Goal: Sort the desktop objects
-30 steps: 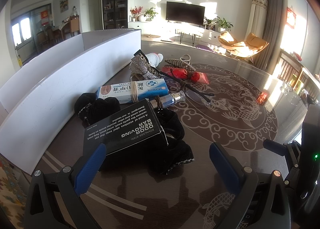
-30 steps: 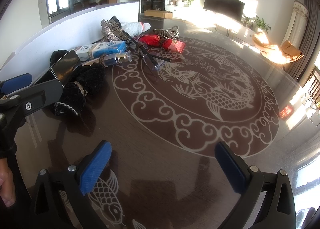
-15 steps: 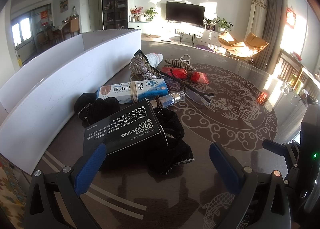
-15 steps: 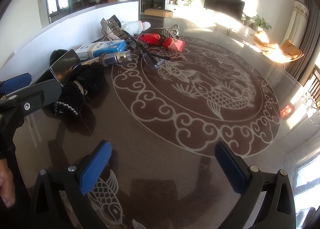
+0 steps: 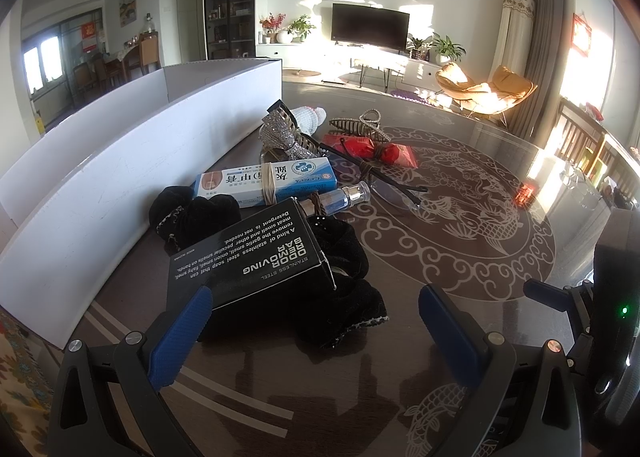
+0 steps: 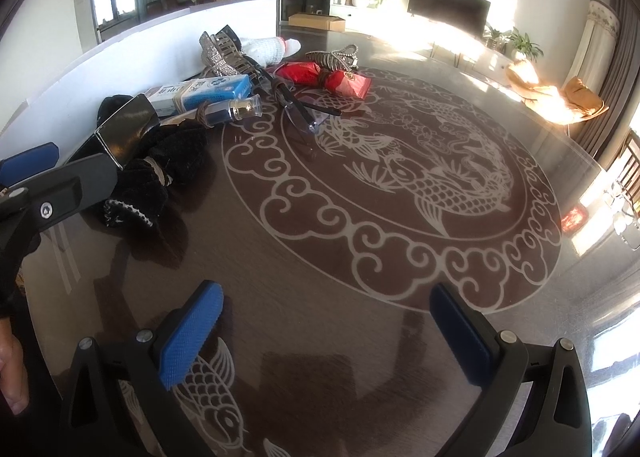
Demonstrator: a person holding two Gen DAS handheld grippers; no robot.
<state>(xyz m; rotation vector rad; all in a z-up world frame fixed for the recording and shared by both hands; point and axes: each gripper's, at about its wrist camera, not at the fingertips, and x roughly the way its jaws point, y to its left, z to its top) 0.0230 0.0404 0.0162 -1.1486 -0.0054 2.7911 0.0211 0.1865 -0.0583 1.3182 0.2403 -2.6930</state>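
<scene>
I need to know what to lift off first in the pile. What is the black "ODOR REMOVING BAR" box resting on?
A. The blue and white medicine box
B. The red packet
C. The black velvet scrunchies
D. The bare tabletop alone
C: in the left wrist view the black box sits tilted atop the black velvet scrunchies, apart from the blue and white medicine box and red packet farther back.

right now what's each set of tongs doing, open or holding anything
Left tongs: open, holding nothing, hovering just short of the black box.
Right tongs: open, empty, over bare table.
</scene>
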